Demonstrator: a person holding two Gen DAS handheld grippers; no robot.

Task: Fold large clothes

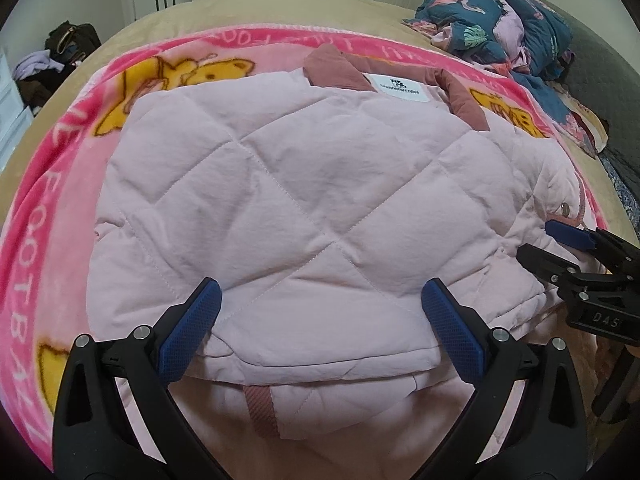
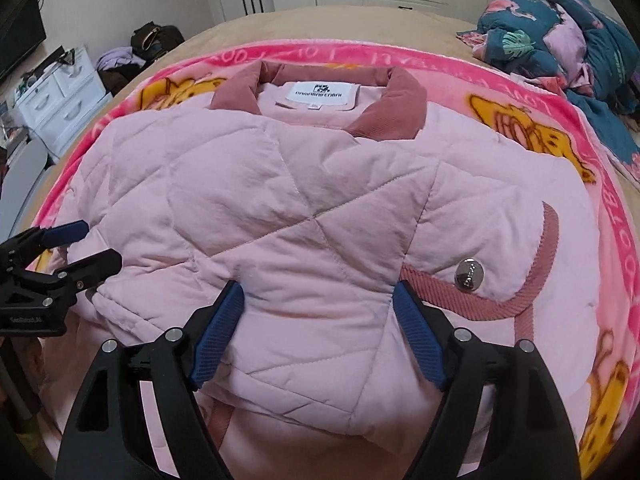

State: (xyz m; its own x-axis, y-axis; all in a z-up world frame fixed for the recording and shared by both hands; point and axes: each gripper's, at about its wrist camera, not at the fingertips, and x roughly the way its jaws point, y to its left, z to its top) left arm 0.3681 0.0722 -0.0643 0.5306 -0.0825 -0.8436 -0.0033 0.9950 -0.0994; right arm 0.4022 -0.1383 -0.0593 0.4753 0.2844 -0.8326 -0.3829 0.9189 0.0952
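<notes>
A pale pink quilted jacket (image 1: 288, 200) with a dusty-rose collar (image 2: 384, 108) and a white label lies folded on a bright pink cartoon blanket (image 1: 52, 208); it also shows in the right wrist view (image 2: 280, 220). My left gripper (image 1: 320, 300) is open, its blue pads either side of the jacket's near folded edge. My right gripper (image 2: 318, 304) is open over the jacket's near edge, beside a silver snap button (image 2: 469, 276). Each gripper shows in the other's view, the right one (image 1: 560, 248) and the left one (image 2: 80, 248).
The blanket lies on a tan bed (image 2: 320, 20). A heap of dark blue patterned bedding (image 2: 560, 40) sits at the far right. White drawers (image 2: 60, 100) and bags with clothes (image 2: 148, 44) stand at the left, white wardrobes behind.
</notes>
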